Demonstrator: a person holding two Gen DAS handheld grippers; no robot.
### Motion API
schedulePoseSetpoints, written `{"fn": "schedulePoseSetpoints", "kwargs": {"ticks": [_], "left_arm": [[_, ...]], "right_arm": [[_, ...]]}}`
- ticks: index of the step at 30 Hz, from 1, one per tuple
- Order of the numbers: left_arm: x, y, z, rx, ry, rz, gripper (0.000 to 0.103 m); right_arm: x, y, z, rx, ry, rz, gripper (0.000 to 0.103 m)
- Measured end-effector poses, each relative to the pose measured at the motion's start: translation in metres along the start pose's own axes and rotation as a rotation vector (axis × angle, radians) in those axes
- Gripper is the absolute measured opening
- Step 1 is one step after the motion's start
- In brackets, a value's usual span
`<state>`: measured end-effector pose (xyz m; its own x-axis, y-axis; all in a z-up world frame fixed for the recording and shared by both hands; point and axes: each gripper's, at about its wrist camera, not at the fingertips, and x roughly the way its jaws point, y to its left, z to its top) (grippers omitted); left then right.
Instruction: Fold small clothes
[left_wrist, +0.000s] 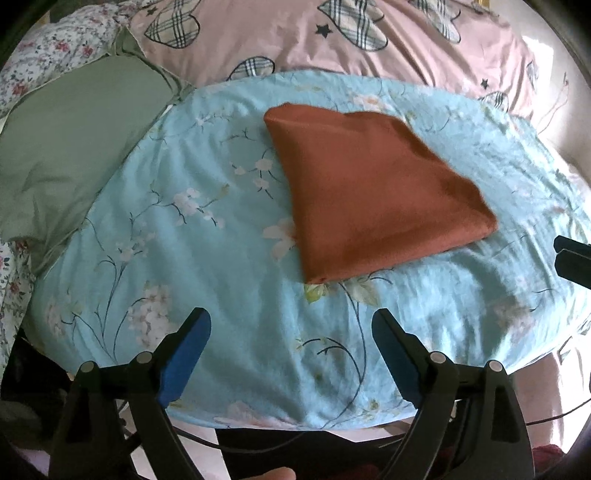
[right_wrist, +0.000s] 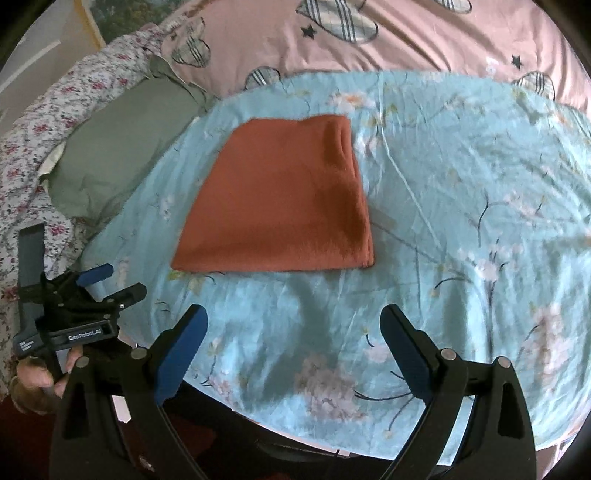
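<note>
A rust-orange garment (left_wrist: 373, 192) lies folded into a flat rectangle on the light blue floral cloth (left_wrist: 207, 236). It also shows in the right wrist view (right_wrist: 284, 206), on the same cloth (right_wrist: 461, 206). My left gripper (left_wrist: 290, 325) is open and empty, held above the cloth's near edge, short of the garment. My right gripper (right_wrist: 293, 321) is open and empty, also near the front edge. The left gripper shows in the right wrist view (right_wrist: 110, 282) at the left, open. The tip of the right gripper shows at the right edge of the left wrist view (left_wrist: 574, 258).
A green pillow (left_wrist: 70, 151) lies to the left of the blue cloth, also in the right wrist view (right_wrist: 122, 147). A pink sheet with plaid hearts (left_wrist: 332, 40) lies behind. A floral quilt (right_wrist: 33, 155) runs along the left. The bed's edge is just below the grippers.
</note>
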<state>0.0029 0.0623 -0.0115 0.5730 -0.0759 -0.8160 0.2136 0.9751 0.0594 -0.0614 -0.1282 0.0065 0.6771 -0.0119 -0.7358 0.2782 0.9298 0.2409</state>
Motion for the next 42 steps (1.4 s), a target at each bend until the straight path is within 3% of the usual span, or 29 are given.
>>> {"fn": "schedulePoseSetpoints", "kwargs": {"ticks": [9, 26, 42], "left_arm": [[0.026, -0.006, 0.011, 0.005, 0.043, 0.048, 0.089], [0.013, -0.005, 0.05, -0.03, -0.04, 0.061, 0.09], [0.012, -0.011, 0.06, -0.029, -0.052, 0.059, 0.09]], "right_arm": [[0.031, 0.001, 0.0, 0.016, 0.079, -0.017, 0.095], [0.021, 0.016, 0.045, -0.077, 0.014, 0.001, 0.095], [0.044, 0.022, 0.057, -0.119, 0.058, -0.008, 0.095]]}}
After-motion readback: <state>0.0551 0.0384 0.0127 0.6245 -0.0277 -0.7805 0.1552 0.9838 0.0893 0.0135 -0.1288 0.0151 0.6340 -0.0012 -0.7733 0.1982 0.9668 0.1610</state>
